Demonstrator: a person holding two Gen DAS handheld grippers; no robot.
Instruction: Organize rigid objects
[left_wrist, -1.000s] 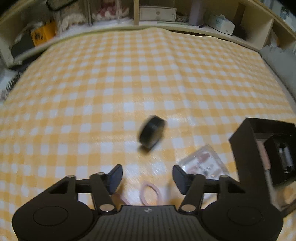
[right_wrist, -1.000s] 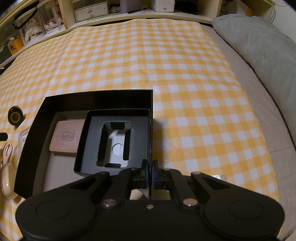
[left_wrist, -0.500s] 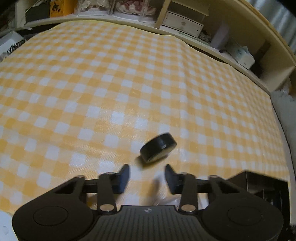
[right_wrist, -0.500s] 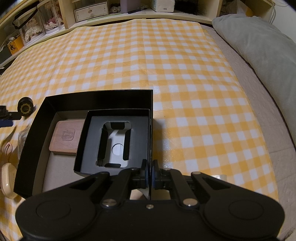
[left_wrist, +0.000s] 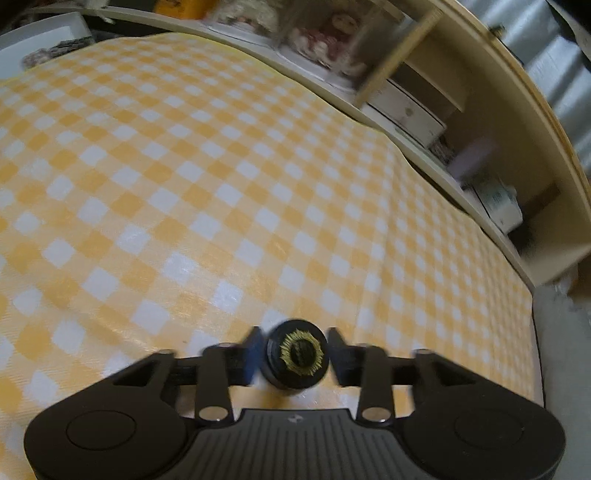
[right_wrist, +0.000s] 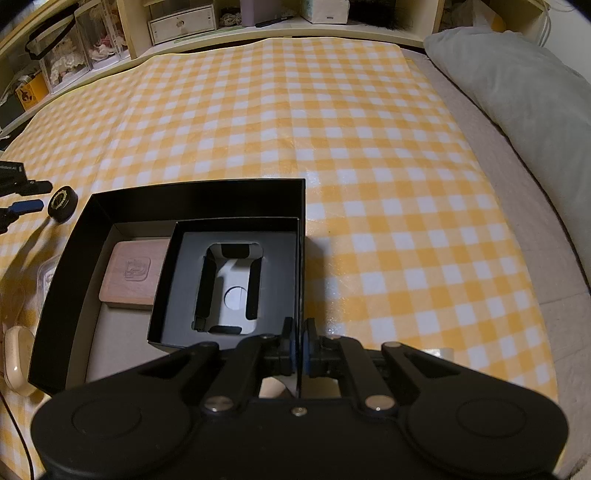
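Note:
A small round black tin with a gold sunburst lid (left_wrist: 297, 357) sits between the fingers of my left gripper (left_wrist: 293, 354), which close on its sides. In the right wrist view the tin (right_wrist: 62, 204) is just left of the large black box (right_wrist: 192, 195), above the checked cloth, with the left gripper's fingers (right_wrist: 26, 206) beside it. My right gripper (right_wrist: 298, 349) is shut on the near right wall of the black box. Inside the box lie a wooden block (right_wrist: 133, 273) and a smaller black insert box (right_wrist: 229, 280).
A yellow-and-white checked cloth (right_wrist: 332, 122) covers the bed. Shelves with boxes and trinkets (right_wrist: 181, 22) run along the far edge. A grey pillow (right_wrist: 517, 92) lies at the right. A cream oval object (right_wrist: 16, 354) and a clear packet (right_wrist: 46, 273) lie left of the box.
My left gripper has closed in around the black tin and turned it so its gold lid faces the camera. The tin has moved toward the box's left corner. The right gripper has not moved.

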